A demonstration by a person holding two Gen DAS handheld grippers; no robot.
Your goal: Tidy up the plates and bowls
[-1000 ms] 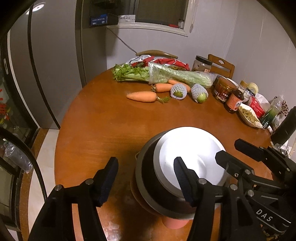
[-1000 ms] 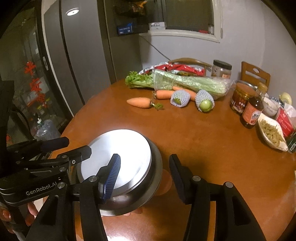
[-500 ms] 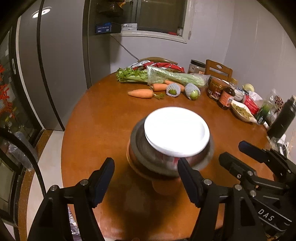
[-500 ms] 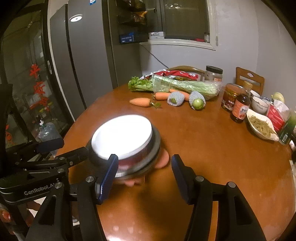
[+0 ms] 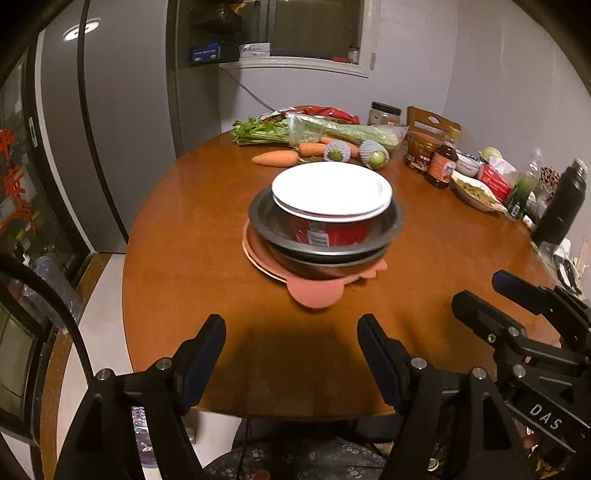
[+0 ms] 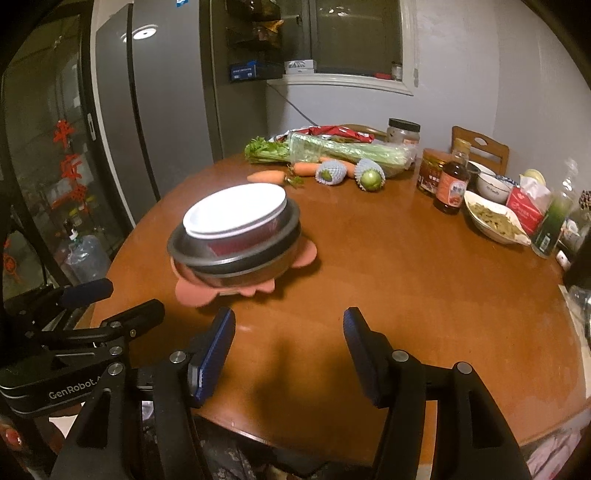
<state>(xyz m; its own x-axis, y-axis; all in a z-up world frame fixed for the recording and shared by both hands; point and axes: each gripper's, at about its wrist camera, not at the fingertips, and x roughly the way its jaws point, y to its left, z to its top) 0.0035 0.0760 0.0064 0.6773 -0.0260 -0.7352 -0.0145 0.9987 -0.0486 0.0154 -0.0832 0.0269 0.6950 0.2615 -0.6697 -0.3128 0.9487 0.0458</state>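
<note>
Round wooden table (image 5: 207, 206), pale walls (image 5: 498, 74), dark window (image 5: 314, 29) above sill, grey refrigerator (image 5: 122, 110), wooden chair (image 6: 480, 147).

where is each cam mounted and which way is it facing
Left wrist: on the left gripper, looking across the round wooden table at the stacked white, red and steel bowls; right gripper shows at right.
Right wrist: on the right gripper, facing likewise; left gripper at left.
Shared: bowl stack, table, both open grippers.
</note>
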